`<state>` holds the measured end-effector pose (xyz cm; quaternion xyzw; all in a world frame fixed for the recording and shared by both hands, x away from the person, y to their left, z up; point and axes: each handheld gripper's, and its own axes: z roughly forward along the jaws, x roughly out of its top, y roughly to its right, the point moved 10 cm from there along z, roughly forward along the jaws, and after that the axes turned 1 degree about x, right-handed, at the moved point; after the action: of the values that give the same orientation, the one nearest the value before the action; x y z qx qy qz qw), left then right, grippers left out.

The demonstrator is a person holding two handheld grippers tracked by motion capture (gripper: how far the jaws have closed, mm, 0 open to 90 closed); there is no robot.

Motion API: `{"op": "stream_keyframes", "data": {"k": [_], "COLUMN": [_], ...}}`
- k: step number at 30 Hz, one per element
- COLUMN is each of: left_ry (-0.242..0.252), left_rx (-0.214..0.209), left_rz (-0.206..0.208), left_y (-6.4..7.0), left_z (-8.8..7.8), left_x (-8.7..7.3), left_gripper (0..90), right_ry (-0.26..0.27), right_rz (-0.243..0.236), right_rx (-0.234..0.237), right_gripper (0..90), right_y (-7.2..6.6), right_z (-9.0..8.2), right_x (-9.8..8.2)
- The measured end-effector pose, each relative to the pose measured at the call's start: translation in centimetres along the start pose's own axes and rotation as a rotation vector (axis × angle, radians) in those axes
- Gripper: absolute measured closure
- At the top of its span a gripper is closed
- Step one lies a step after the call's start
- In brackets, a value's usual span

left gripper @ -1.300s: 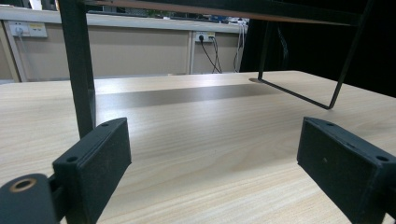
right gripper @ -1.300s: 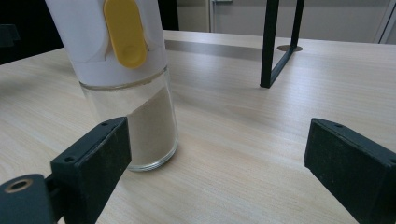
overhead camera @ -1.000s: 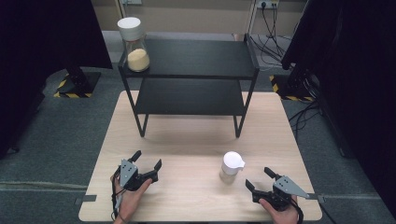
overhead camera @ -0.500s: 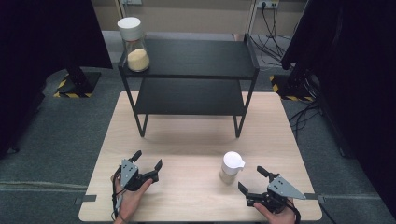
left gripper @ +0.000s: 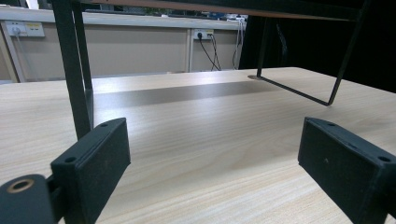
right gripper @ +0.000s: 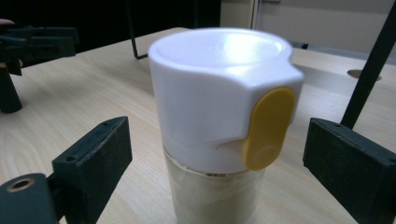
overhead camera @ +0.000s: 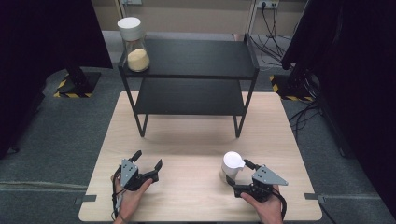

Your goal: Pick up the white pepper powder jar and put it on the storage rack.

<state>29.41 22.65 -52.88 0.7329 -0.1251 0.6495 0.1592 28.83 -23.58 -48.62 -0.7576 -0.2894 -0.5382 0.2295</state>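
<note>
Right gripper (overhead camera: 237, 175), its jaws just closing a little, straddles the white-lidded jar (overhead camera: 231, 166) without touching it. Left gripper (overhead camera: 148, 162), at the jar's nine o'clock, gapes empty over the desk (overhead camera: 196, 140).

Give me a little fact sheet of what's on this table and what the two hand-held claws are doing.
Table: light wooden table
Rack: black two-level shelf at the far side
On the shelf: tall jar with white lid and yellowish grains, top level, left corner
Near the person: small jar, white lid with yellow tab, upright on the table
Right gripper: jaws either side of the small jar, just been closing, pads not touching yet
Left gripper: open, nothing between its jaws
</note>
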Motion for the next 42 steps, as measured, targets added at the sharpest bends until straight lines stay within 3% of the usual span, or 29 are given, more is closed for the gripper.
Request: {"op": "stream_keyframes", "data": {"k": [8,15,18,32,42], "left_ry": [-0.002,-0.001,-0.001,0.001,-0.002], "left_rx": [-0.001,-0.002,-0.002,0.0,0.002], "left_rz": [-0.002,-0.002,0.0,-0.003,-0.004], "left_y": [0.0,0.0,0.0,0.0,0.0], "left_z": [0.0,0.0,0.0,0.0,0.0], "left_x": [0.0,0.0,0.0,0.0,0.0], "left_gripper": [8.5,8.5,8.5,8.5,8.5], "right_ry": [-0.056,-0.07,-0.06,-0.037,0.042], "right_rz": [-0.003,-0.022,-0.032,-0.024,-0.045], "right_rx": [0.022,0.032,0.022,0.003,-0.027], "right_gripper": [15.6,25.2,29.8,30.4,30.4], "right_y": [0.4,0.5,0.4,0.4,-0.1], "right_z": [1.5,2.0,2.0,1.7,0.3], "right_x": [-0.2,-0.6,-0.8,-1.0,1.0]}}
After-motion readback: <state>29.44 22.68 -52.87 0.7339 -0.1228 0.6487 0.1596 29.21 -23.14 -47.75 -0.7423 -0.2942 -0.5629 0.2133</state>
